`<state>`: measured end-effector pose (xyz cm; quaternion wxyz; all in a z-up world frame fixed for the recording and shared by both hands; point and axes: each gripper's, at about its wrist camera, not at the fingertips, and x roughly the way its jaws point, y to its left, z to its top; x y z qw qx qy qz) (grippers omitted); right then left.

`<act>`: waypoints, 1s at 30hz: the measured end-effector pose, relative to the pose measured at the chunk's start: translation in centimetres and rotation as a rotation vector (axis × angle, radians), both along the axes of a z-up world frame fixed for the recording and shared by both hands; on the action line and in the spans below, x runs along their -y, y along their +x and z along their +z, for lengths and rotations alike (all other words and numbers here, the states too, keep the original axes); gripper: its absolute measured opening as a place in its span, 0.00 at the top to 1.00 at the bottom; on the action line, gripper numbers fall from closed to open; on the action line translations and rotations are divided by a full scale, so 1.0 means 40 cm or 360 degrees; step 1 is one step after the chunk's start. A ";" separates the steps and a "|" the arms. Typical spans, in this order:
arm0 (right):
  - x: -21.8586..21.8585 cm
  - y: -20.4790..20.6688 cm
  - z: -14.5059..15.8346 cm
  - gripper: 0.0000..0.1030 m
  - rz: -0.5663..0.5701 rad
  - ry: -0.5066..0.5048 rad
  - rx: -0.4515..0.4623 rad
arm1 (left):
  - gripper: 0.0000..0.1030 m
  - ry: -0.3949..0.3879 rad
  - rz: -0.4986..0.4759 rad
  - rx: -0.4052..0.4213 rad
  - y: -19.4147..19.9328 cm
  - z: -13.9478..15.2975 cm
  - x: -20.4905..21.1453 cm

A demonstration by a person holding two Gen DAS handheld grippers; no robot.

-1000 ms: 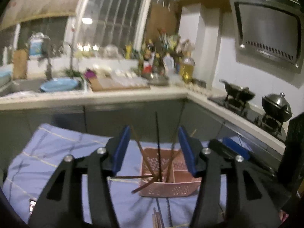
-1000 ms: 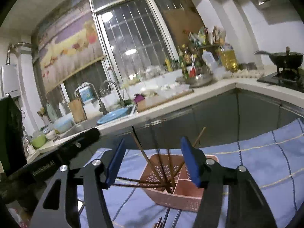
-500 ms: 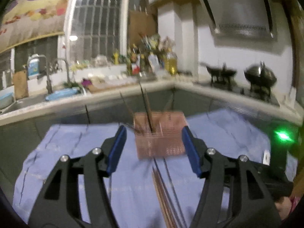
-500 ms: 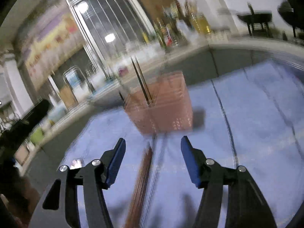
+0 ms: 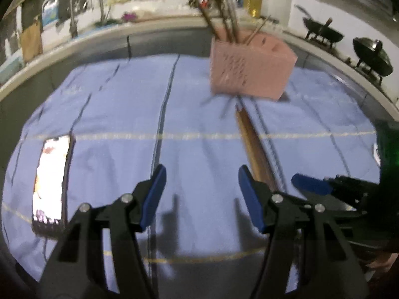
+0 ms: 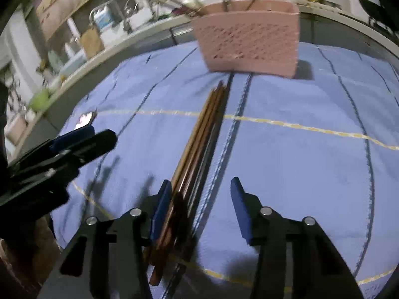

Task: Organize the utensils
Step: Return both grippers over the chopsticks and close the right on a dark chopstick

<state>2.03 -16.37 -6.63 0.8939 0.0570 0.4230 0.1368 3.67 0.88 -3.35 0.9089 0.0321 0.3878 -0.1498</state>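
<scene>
A pink perforated basket (image 5: 251, 69) (image 6: 249, 42) stands at the far side of the blue cloth (image 5: 194, 114), with several chopsticks (image 5: 224, 25) upright in it. A bundle of loose chopsticks (image 6: 199, 137) (image 5: 251, 144) lies on the cloth in front of it. My right gripper (image 6: 200, 184) is low over the near end of that bundle. Its jaws are closing; the sticks lie along the left finger, and the right finger stands well apart from them. My left gripper (image 5: 201, 174) hangs open over bare cloth, left of the bundle, nothing between its fingers.
A lit phone (image 5: 51, 179) (image 6: 86, 119) lies on the cloth at the left. Behind the table runs a counter with a sink and tap (image 5: 72, 12). A wok (image 5: 321, 33) and a lidded pot (image 5: 371, 57) sit on the stove at the right.
Both grippers have dropped from above the basket and tipped down toward the cloth. The right one now straddles the lying chopsticks, its jaws narrower than before.
</scene>
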 end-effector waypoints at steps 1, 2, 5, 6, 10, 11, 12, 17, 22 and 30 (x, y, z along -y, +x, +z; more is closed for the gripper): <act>-0.015 -0.002 0.001 0.53 0.0014 -0.0077 0.0025 | 0.44 0.0004 0.0002 -0.0014 -0.003 -0.010 -0.002; -0.022 -0.005 -0.001 0.54 0.0020 -0.0131 0.0045 | 0.44 0.0009 0.0005 -0.0028 -0.003 -0.020 -0.003; -0.022 -0.010 -0.002 0.54 -0.0030 -0.0266 0.0116 | 0.44 0.0012 0.0003 -0.0067 -0.002 -0.037 -0.001; -0.013 -0.006 -0.005 0.54 -0.0045 -0.0263 0.0112 | 0.44 0.0010 0.0004 -0.0076 -0.002 -0.041 -0.002; 0.018 0.001 -0.004 0.54 -0.0101 -0.0194 0.0078 | 0.44 -0.0010 0.0009 -0.0106 0.001 -0.046 -0.009; 0.023 0.001 -0.003 0.55 -0.0108 -0.0176 0.0076 | 0.44 -0.0018 0.0009 -0.0115 0.005 -0.046 -0.011; 0.025 0.004 -0.002 0.55 -0.0112 -0.0146 0.0068 | 0.44 -0.0035 0.0011 -0.0134 0.009 -0.048 -0.016; 0.060 -0.003 0.011 0.55 -0.0153 -0.0027 0.0049 | 0.44 -0.0120 0.0000 -0.0235 0.031 -0.056 -0.024; 0.080 -0.006 0.018 0.55 -0.0197 0.0005 0.0066 | 0.44 -0.0134 -0.0076 -0.0285 0.046 -0.059 0.016; 0.104 -0.008 0.000 0.55 -0.0214 0.0023 0.0042 | 0.44 -0.0087 -0.0157 -0.0294 0.046 -0.063 0.093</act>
